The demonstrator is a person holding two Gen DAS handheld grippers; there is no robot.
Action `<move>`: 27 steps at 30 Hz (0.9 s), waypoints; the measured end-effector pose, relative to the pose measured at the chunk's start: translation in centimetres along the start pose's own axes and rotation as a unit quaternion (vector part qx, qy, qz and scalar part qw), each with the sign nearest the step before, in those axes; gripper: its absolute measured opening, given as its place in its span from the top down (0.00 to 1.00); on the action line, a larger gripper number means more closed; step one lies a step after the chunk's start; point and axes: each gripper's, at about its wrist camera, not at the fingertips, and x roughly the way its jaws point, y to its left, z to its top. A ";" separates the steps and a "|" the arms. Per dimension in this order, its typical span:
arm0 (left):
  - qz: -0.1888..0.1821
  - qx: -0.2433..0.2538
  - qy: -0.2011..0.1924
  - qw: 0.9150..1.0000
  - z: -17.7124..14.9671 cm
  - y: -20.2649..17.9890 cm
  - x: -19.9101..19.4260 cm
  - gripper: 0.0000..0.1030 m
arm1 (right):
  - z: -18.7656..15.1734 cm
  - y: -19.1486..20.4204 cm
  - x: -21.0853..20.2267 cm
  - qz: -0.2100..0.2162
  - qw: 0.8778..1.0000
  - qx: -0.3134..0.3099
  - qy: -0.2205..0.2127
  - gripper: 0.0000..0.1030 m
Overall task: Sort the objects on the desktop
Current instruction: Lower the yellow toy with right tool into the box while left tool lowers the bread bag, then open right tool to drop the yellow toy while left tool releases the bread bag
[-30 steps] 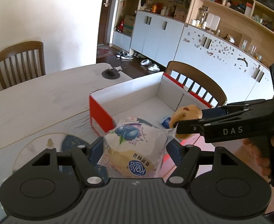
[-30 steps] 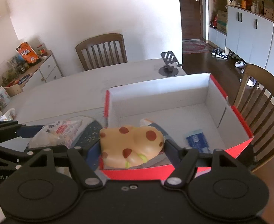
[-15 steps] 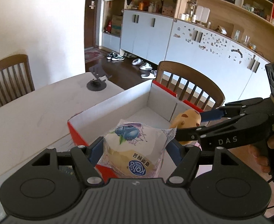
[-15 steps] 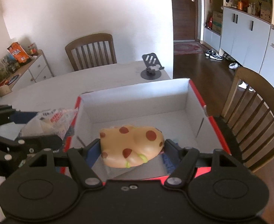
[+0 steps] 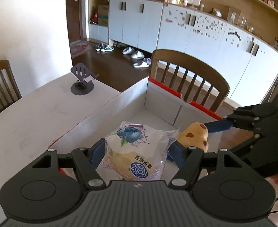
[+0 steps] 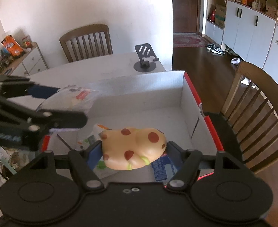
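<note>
My left gripper (image 5: 137,151) is shut on a wrapped blueberry bread packet (image 5: 137,151) and holds it above the open red-and-white cardboard box (image 5: 157,102). My right gripper (image 6: 134,148) is shut on a yellow soft toy with red spots (image 6: 134,148), also above the box (image 6: 188,92). The toy shows in the left wrist view (image 5: 193,137) just right of the packet. The left gripper and its packet (image 6: 72,98) show at the left of the right wrist view. A blue packet (image 6: 163,170) and other small items (image 6: 93,134) lie on the box floor.
A dark phone stand (image 5: 82,83) sits on the white table (image 5: 34,113) beyond the box. Wooden chairs (image 5: 190,79) stand at the table's far side and end (image 6: 86,41). Some clutter (image 6: 8,160) lies left of the box.
Both grippers have moved forward over the box with their loads. The box now lies right under them, and the two grippers have come closer together.
</note>
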 end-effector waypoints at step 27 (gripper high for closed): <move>-0.013 0.045 0.101 0.994 1.8 -0.8 11.8 0.31 | -0.8 -1.8 7.1 0.002 0.994 -0.054 0.098 0.30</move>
